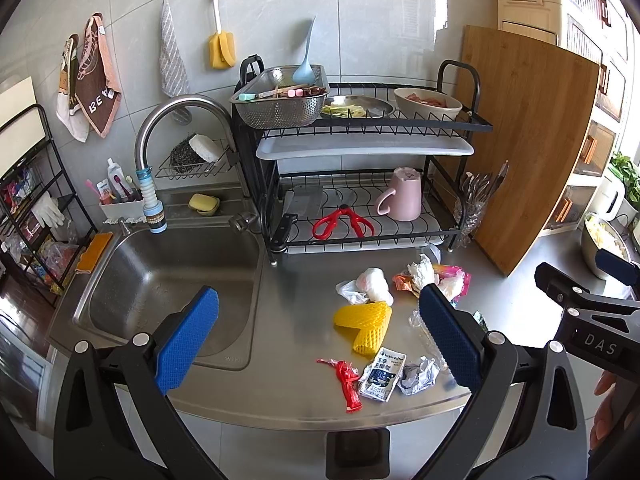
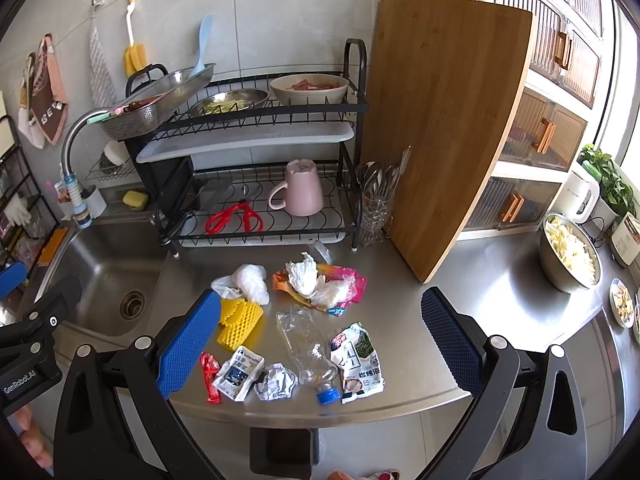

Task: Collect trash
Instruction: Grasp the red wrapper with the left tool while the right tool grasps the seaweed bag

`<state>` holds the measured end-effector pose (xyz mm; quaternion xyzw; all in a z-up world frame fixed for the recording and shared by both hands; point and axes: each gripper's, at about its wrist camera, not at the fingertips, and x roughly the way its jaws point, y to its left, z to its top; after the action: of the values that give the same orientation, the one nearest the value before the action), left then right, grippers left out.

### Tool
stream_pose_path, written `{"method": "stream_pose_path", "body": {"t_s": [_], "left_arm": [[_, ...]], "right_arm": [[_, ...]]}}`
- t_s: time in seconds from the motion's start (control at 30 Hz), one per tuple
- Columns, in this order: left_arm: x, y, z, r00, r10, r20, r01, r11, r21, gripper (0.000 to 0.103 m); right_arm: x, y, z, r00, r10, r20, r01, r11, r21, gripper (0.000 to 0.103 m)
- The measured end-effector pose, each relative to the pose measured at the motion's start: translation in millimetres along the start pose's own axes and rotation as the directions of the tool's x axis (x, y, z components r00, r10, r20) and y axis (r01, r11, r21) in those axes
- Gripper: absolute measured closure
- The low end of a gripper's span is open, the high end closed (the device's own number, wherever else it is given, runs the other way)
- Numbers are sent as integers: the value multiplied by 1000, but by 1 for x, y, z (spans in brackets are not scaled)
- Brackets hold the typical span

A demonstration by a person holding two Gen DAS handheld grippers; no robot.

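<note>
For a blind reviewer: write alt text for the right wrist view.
Open right tongs hover over trash scattered on a steel counter: a crushed clear bottle, yellow foam netting, crumpled wrappers and tissue. Behind stand a dish rack with a pink mug and red scissors, a sink at left and a leaning wooden board.

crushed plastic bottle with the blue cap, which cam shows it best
The right wrist view. There the crushed plastic bottle lies fully in sight on the counter, blue cap toward the edge, between both fingers. In the left wrist view only a clear sliver shows beside the left gripper's right finger; the cap is hidden.
</note>
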<state>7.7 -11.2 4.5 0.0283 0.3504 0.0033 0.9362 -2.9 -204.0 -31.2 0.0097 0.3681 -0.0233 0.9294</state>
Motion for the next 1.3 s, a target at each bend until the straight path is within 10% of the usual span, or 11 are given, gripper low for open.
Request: {"method": "stream_pose_path", "body": {"t_s": [0.57, 1.1, 1.3], "left_arm": [[45, 3, -32, 995, -32, -92, 32, 999, 2, 8], [145, -7, -99, 949, -100, -298, 96, 995, -28, 21], [179, -11, -112, 922, -130, -366, 120, 992, -50, 40]], "right_arm": [[27, -11, -28, 999, -14, 42, 16, 999, -45, 3], [123, -58, -80, 978, 22, -205, -9, 998, 66, 4], [166, -81, -98, 950, 68, -306, -30, 991, 128, 31]]}}
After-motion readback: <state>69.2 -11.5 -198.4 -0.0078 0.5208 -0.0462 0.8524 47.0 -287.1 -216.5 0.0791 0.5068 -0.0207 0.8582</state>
